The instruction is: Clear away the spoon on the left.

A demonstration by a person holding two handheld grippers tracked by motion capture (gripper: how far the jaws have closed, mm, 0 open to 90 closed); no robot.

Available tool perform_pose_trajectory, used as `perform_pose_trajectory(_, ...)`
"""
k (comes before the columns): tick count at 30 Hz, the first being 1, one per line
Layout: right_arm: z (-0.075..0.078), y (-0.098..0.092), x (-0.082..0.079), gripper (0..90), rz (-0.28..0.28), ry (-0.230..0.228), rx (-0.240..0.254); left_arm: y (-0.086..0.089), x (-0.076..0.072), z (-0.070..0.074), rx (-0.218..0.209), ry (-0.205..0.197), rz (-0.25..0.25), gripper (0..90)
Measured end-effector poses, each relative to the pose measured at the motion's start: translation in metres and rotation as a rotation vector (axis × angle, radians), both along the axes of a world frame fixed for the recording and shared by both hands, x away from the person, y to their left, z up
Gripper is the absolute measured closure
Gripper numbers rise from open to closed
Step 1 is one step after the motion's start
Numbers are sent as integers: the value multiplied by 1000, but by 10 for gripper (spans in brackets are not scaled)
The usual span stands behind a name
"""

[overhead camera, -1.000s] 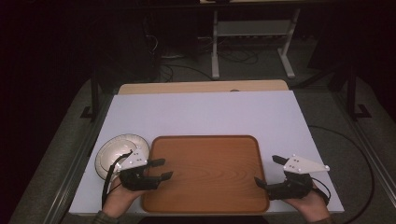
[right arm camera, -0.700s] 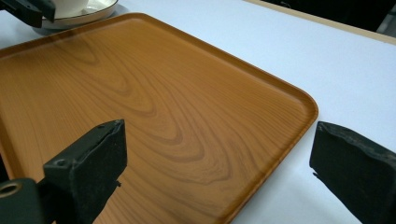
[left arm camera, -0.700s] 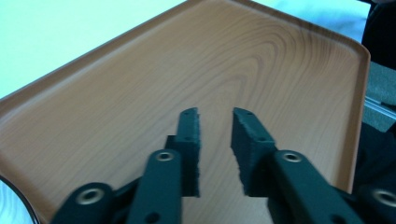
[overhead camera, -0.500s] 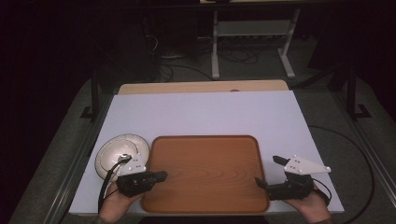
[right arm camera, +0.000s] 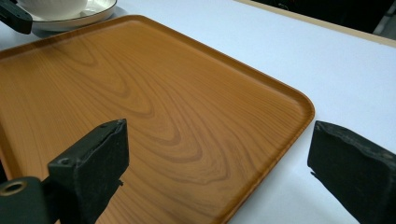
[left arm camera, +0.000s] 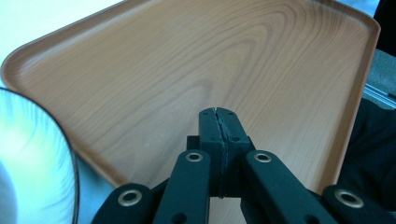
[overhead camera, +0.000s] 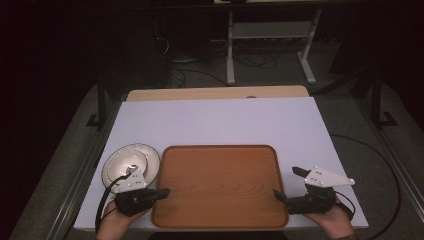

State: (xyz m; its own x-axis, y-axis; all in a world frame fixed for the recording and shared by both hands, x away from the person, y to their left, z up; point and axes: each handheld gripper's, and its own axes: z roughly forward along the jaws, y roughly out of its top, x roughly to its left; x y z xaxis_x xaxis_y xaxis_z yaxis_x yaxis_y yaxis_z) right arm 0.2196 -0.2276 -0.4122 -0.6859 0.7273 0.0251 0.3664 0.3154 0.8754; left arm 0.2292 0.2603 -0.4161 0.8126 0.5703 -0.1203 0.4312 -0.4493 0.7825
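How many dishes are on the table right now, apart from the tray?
2: a plate left of the wooden tray, and a small bowl sitting on that plate. The left gripper may hide part of them.

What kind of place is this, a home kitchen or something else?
Probably a lab or recording workspace, not a kitchen. A white table holds just a wooden tray and a plate with a bowl; behind it are a dark floor with loose cables and a metal stand.

One wooden tray (overhead camera: 220, 185), one white plate (overhead camera: 131, 164) and one bowl (overhead camera: 127, 160) are sitting on the surface (overhead camera: 220, 122); two tools are hovering nearby, left (overhead camera: 162, 192) and right (overhead camera: 285, 182).
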Motion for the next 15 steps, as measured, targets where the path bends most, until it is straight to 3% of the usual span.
perform_pose_trajectory(15,0,0,0,51,-3,-2,2,21,-2,4,-16,-4,47,894)
